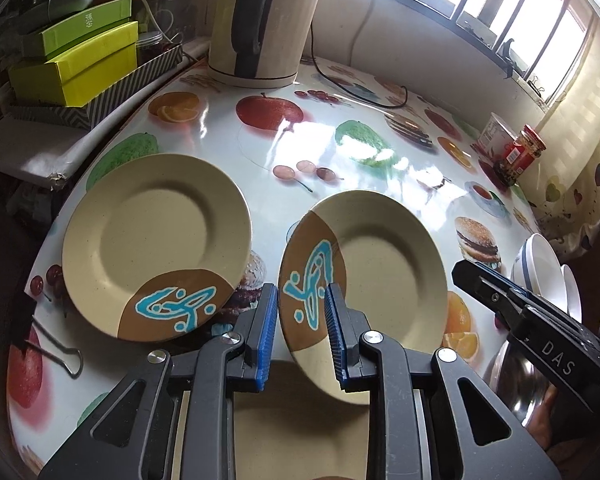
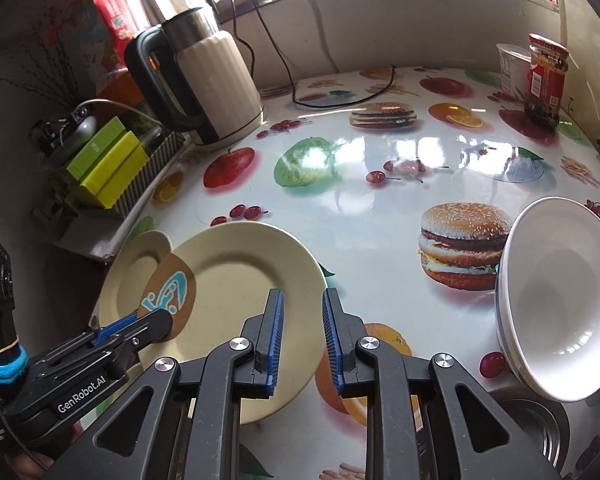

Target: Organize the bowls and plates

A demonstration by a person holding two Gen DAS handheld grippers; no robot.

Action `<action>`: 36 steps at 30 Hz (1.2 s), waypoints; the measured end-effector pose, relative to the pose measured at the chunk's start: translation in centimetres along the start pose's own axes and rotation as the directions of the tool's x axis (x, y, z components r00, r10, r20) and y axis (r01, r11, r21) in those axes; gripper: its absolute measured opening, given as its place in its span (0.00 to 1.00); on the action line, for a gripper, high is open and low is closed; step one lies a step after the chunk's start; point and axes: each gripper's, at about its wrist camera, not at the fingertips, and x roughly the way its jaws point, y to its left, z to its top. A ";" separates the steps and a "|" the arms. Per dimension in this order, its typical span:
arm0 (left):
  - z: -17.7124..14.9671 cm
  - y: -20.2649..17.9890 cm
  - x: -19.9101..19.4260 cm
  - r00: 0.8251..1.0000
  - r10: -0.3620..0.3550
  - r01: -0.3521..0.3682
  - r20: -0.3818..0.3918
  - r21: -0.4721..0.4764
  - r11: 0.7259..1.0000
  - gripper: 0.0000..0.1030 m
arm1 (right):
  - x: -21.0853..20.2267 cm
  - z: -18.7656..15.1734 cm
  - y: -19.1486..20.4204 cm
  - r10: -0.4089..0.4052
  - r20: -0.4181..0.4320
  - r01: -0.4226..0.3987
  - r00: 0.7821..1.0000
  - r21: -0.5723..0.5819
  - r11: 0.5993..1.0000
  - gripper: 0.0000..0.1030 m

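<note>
Two beige plates with a brown and blue patch are here. One plate (image 1: 156,244) lies flat on the table at the left; part of it shows in the right wrist view (image 2: 136,264). My left gripper (image 1: 302,316) has its jaws around the rim of the second plate (image 1: 384,276), which is tilted up off the table; it also shows in the right wrist view (image 2: 244,292). My right gripper (image 2: 302,340) is open and empty above the table beside that plate. White bowls (image 2: 560,300) are stacked on the right, tilted; they also show in the left wrist view (image 1: 548,272).
A cream kettle (image 2: 212,88) with a cable stands at the back left. Green boxes (image 1: 80,60) sit off the table's left edge. A red jar (image 2: 546,80) and a white tub (image 2: 512,68) stand at the back right. A metal bowl (image 2: 540,424) is at the near right. A binder clip (image 1: 60,356) lies at the near left.
</note>
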 end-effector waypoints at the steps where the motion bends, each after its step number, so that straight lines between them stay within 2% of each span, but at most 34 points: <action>1: -0.1 -0.1 0.3 1.000 0.014 -0.014 -0.014 0.010 1.000 0.24 | 0.0 0.0 0.2 0.004 -0.004 -0.004 1.000 -0.004 1.000 0.19; 3: -0.6 0.0 0.7 0.999 0.002 -0.002 -0.033 -0.002 1.000 0.24 | 0.0 -0.2 0.4 -0.029 0.004 0.030 1.000 -0.013 0.999 0.19; 5: -1.0 0.2 0.8 0.999 0.012 -0.012 -0.037 -0.004 1.000 0.24 | 0.2 -0.3 0.0 -0.030 -0.004 0.030 1.000 0.000 1.000 0.19; 7: -1.0 0.4 1.2 0.999 0.019 -0.019 -0.048 -0.014 1.000 0.24 | 0.3 -0.3 -0.4 -0.072 -0.003 0.072 0.997 0.007 0.997 0.19; 11: -0.7 0.7 1.4 0.999 -0.001 0.000 -0.044 -0.039 0.999 0.24 | 0.9 -0.1 -1.3 -0.080 -0.031 0.081 0.996 0.015 0.997 0.20; 14: -0.5 0.8 1.8 0.999 -0.001 -0.001 -0.049 -0.036 0.999 0.24 | 1.8 0.1 -1.8 -0.080 -0.068 0.084 0.994 0.048 0.995 0.30; 17: -0.3 1.1 2.0 0.999 -0.006 0.004 -0.052 -0.044 0.999 0.24 | 2.8 0.2 -2.0 -0.060 -0.102 0.066 0.993 0.062 0.996 0.34; 25: 0.0 0.9 2.5 0.998 -0.022 0.020 -0.058 -0.027 0.999 0.21 | 4.3 0.0 -2.1 -0.035 -0.149 0.048 0.988 0.081 0.996 0.33; 27: 0.0 0.9 2.5 0.998 -0.018 0.017 -0.055 -0.024 1.000 0.21 | 4.4 -0.2 -2.1 -0.021 -0.149 0.034 0.989 0.085 0.996 0.24; 36: 0.1 0.8 2.1 0.999 -0.017 0.016 -0.044 -0.019 1.000 0.21 | 4.3 -0.2 -2.1 0.011 -0.143 0.005 0.990 0.113 0.994 0.21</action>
